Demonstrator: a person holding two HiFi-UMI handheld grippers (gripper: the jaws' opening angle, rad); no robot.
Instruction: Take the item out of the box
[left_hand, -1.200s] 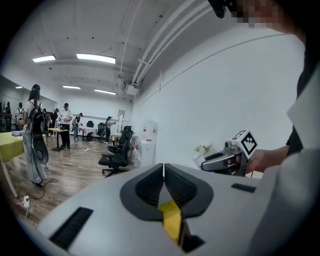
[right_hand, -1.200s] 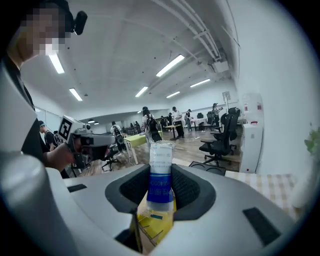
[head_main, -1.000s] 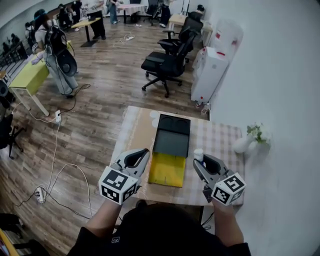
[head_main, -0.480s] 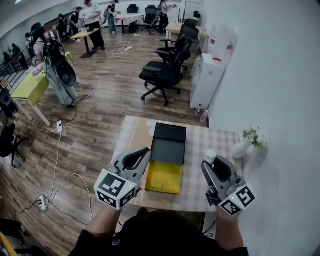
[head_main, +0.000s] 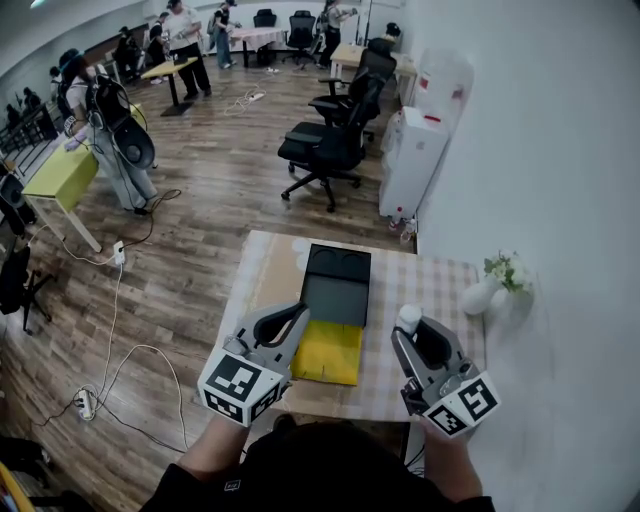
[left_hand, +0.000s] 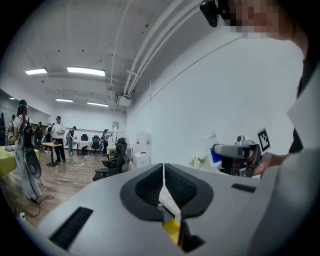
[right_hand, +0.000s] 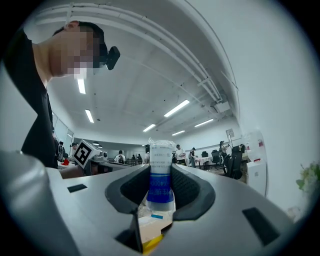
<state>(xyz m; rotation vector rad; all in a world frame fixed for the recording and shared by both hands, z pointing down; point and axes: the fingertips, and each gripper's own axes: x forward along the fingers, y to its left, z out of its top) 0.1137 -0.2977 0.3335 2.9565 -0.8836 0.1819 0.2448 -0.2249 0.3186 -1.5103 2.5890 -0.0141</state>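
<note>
An open black box (head_main: 336, 285) lies along the middle of the checked table (head_main: 440, 285), with its yellow part (head_main: 330, 352) at the near end. My right gripper (head_main: 410, 328) is held above the table to the right of the box. It is shut on a small white bottle with a blue label (head_main: 408, 318), which stands upright between the pads (right_hand: 160, 172). My left gripper (head_main: 293, 320) hovers at the box's near left corner with its jaws together and nothing in them (left_hand: 163, 172). In the left gripper view, the right gripper (left_hand: 239, 152) shows with the bottle (left_hand: 215, 150).
A white vase with flowers (head_main: 482, 293) stands at the table's right edge by the wall. Behind the table are a black office chair (head_main: 325, 150) and a white water dispenser (head_main: 415, 160). People and desks are far off on the wooden floor.
The right gripper carried the bottle a little to the right, then back left and nearer. The left gripper shifted slightly toward the box's near corner. The head view rose slightly.
</note>
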